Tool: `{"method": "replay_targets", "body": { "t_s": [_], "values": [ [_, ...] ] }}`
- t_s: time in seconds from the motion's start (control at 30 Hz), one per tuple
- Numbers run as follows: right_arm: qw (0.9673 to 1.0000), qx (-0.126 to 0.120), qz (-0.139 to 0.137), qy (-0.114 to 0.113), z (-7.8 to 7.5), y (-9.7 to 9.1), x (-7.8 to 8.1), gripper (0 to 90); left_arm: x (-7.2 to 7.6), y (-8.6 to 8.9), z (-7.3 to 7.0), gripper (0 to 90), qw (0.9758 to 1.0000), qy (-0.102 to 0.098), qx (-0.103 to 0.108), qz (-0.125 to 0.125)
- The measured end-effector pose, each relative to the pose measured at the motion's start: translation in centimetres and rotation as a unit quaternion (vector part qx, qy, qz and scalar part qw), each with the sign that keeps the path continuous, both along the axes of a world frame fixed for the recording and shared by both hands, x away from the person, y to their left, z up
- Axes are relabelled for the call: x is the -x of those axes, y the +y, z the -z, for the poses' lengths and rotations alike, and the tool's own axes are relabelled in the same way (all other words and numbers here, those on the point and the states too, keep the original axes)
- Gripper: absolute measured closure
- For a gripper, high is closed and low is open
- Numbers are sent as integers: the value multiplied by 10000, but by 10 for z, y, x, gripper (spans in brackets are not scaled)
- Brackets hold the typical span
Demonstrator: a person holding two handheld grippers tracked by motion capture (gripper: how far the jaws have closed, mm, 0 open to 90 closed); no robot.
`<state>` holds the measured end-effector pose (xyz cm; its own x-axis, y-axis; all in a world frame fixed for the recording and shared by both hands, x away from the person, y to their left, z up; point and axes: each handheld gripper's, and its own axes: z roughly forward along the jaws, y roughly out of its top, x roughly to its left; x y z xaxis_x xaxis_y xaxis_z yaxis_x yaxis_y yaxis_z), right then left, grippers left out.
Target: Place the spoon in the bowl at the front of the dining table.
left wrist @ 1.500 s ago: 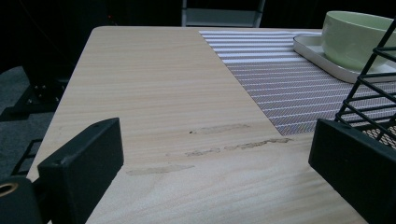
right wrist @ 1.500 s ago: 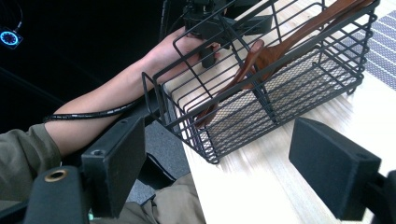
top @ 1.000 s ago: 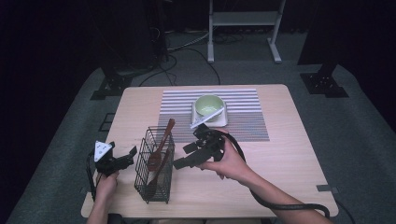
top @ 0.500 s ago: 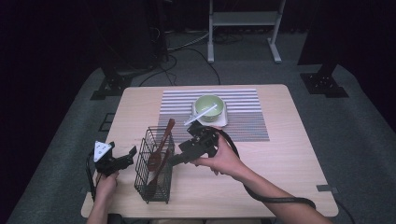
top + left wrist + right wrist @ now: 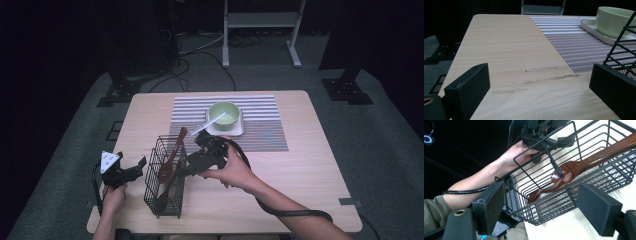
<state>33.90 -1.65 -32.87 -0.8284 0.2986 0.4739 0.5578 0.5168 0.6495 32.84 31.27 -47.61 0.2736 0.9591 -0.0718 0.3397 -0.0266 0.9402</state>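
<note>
R gripper (image 5: 186, 167) at the wire basket (image 5: 165, 200), wooden spoons (image 5: 171, 155) inside.

We see the basket standing near the table's (image 5: 310, 165) front-left edge, w/ two dark wooden spoons leaning in it, handles up toward the far side. In the right gripper view the R jaws are spread wide and have just been closing a little; nothing is clamped, and the basket's rim wires & mesh sit between the jaws and the spoon bowl (image 5: 560, 176). L gripper (image 5: 131, 170) rests just left of the basket, jaws open on bare tabletop, basket corner (image 5: 624, 47) by its right jaw. Farther off: striped placemat (image 5: 260, 135), a white tray (image 5: 235, 131) holding the green bowl (image 5: 223, 114) w/ a white utensil (image 5: 207, 123) propped on its rim, well apart from the basket.
</note>
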Motion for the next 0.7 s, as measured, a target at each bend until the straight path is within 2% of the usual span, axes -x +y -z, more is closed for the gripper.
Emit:
{"method": "replay_targets", "body": {
  "t_s": [0.2, 0.43, 0.57, 0.7],
  "values": [
    [9999, 25, 49, 84, 1, 5, -3, 260, 0, 0, 0, 22, 10000, -6, 16, -3],
    [9996, 228, 129, 127, 5, 12, -7, 408, 0, 0, 0, 22, 10000, -7, 20, 1],
    [9993, 279, 194, 147, 7, 14, -10, 456, 0, 0, 0, 22, 10000, -8, 26, -1],
    [9989, 336, 242, 209, 10, 17, -12, 548, 0, 1, 0, 23, 10000, -11, 33, -4]
  ]
}}
